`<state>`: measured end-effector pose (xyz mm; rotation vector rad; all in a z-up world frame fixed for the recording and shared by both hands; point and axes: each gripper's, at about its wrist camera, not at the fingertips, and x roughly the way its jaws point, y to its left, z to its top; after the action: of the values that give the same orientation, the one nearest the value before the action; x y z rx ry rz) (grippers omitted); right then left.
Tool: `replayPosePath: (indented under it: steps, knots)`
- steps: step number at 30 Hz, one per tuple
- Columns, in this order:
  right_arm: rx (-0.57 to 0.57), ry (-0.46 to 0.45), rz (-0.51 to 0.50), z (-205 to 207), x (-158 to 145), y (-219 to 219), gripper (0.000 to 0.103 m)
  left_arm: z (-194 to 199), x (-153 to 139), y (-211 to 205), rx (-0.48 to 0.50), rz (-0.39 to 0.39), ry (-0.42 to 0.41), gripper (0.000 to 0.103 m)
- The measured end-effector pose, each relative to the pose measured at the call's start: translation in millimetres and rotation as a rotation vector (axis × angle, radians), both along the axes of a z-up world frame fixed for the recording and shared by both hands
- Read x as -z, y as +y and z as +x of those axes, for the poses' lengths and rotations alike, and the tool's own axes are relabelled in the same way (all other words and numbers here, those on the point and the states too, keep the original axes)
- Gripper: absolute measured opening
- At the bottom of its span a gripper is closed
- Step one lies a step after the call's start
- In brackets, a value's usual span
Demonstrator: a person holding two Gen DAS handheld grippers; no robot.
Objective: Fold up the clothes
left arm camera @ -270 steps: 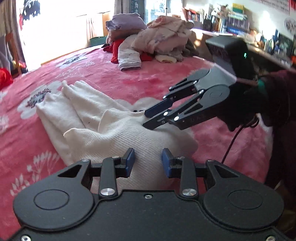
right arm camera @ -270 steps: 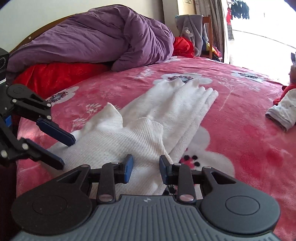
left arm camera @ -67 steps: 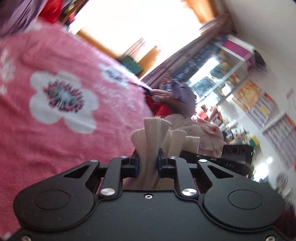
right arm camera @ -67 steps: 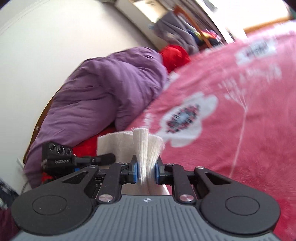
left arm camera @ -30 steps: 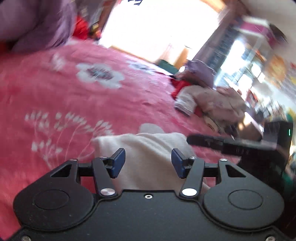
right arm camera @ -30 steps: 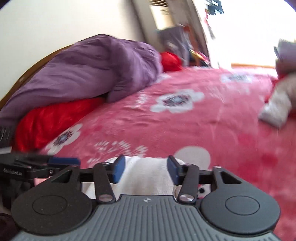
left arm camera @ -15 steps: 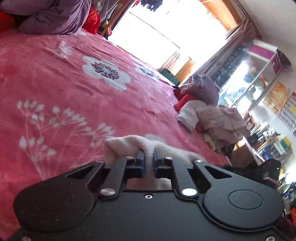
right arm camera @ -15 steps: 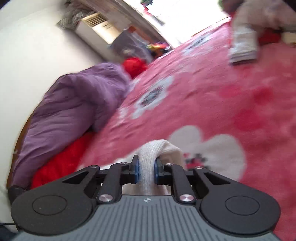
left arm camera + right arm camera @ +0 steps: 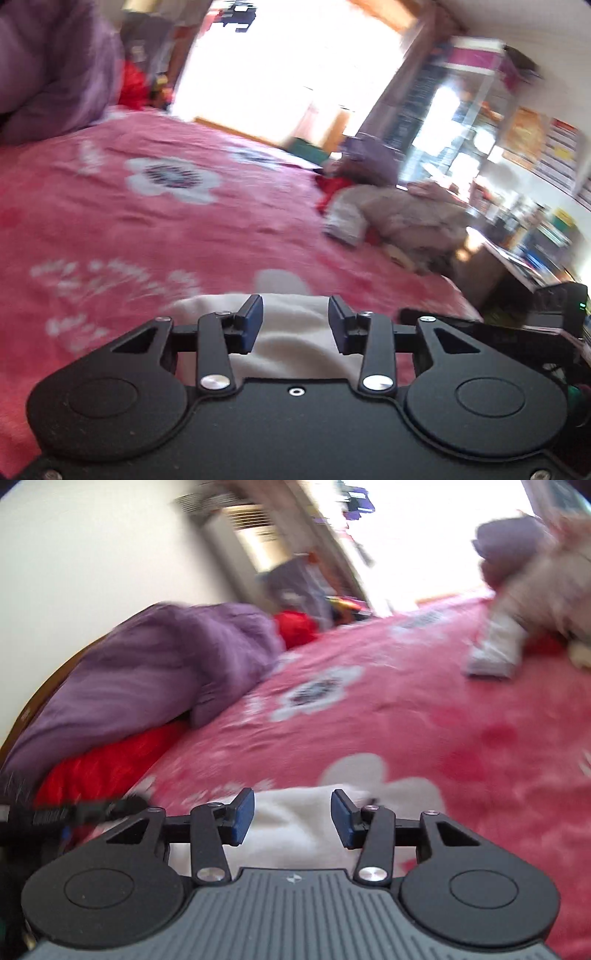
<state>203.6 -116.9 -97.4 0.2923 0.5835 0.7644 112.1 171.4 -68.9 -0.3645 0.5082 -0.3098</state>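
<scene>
Nearest in the left wrist view, the left tool (image 9: 295, 325) is seen partly open, its jaws opening, with a gap on each side between the blue pads (image 9: 251, 325) and the white garment (image 9: 291, 332) lying below and between them; nothing is gripped. In the right wrist view the right tool (image 9: 291, 819) is found in the same condition: jaws opening, moderately spread, the white garment (image 9: 291, 823) resting beneath them and not pinched. The garment is located folded on the near edge of the bed (image 9: 147, 236), on its pink flowered cover, directly ahead of both tools. The right tool's black body (image 9: 498, 332) is observed just right of the garment in the left view; the left tool (image 9: 74, 816) is seen at the near left in the right view, blurred. Further off on the right, a pile of unfolded clothes (image 9: 399, 214) is recorded on the bed. At the far left, a purple duvet (image 9: 155, 679) is noted over red bedding (image 9: 110, 760). Both views are motion-blurred.
</scene>
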Motion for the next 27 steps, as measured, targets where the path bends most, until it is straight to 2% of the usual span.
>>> replayPosePath:
  steps: [1, 3, 5, 6, 7, 10, 12, 14, 16, 17, 18, 21, 22, 24, 25, 26, 27]
  knots:
    - [-0.015, -0.004, -0.008, -5.4, 4.3, 5.0, 0.047, 0.6, 3.7, -11.8, 0.049, 0.031, 0.01, 0.038]
    - [-0.048, 0.0, -0.041, -15.9, 14.8, 16.5, 0.047, 9.8, 30.6, -34.2, 0.13, 0.199, 0.184, 0.038]
    - [-0.107, 0.074, -0.203, -25.9, 37.6, 37.7, 0.048, 1.5, 60.9, -38.0, 0.166, 0.337, 0.245, 0.042]
    - [-0.13, 0.05, -0.275, -36.0, 43.1, 45.0, 0.048, -4.5, 59.9, -32.8, 0.159, 0.315, 0.246, 0.042]
    - [-0.128, 0.017, -0.283, -44.1, 40.2, 45.1, 0.048, -10.6, 58.7, -27.5, 0.151, 0.292, 0.245, 0.042]
    - [-0.107, -0.075, -0.264, -61.7, 27.7, 42.9, 0.048, -24.3, 48.3, -33.4, 0.161, 0.362, 0.228, 0.041]
    - [-0.078, -0.128, -0.212, -67.1, 15.9, 39.3, 0.048, -30.4, 37.1, -33.1, 0.134, 0.349, 0.172, 0.04]
    - [-0.048, -0.165, -0.164, -70.6, 6.1, 36.5, 0.048, -29.5, 30.7, -28.5, 0.077, 0.27, 0.117, 0.04]
    - [-0.04, -0.053, -0.174, -57.0, 20.5, 42.5, 0.048, -28.6, 24.3, -23.8, 0.019, 0.19, 0.062, 0.042]
    - [-0.045, 0.015, -0.19, -49.0, 31.1, 46.3, 0.048, -23.3, 30.1, -23.0, -0.001, 0.148, 0.074, 0.043]
    - [-0.047, 0.061, -0.204, -43.6, 39.7, 49.0, 0.049, -13.8, 42.9, -26.7, -0.018, 0.162, 0.147, 0.044]
    - [-0.05, 0.023, -0.248, -50.8, 39.1, 45.2, 0.049, -8.4, 69.0, -32.9, 0.001, 0.191, 0.241, 0.049]
    - [-0.061, 0.022, -0.265, -53.1, 34.5, 43.1, 0.049, -11.6, 62.3, -24.8, -0.007, 0.132, 0.249, 0.05]
    - [-0.073, 0.01, -0.268, -59.2, 22.9, 34.0, 0.05, -20.6, 49.5, -9.8, -0.07, 0.065, 0.209, 0.053]
    - [-0.059, 0.01, -0.237, -61.8, 16.3, 25.9, 0.052, -25.2, 43.1, -2.3, -0.101, 0.032, 0.188, 0.062]
    - [-0.033, 0.016, -0.192, -60.8, 11.0, 17.2, 0.059, -29.7, 36.7, 5.2, -0.132, -0.002, 0.168, 0.074]
    - [0.012, 0.036, -0.143, -56.6, 8.8, 9.8, 0.065, -34.3, 30.3, 12.7, -0.164, -0.035, 0.147, 0.078]
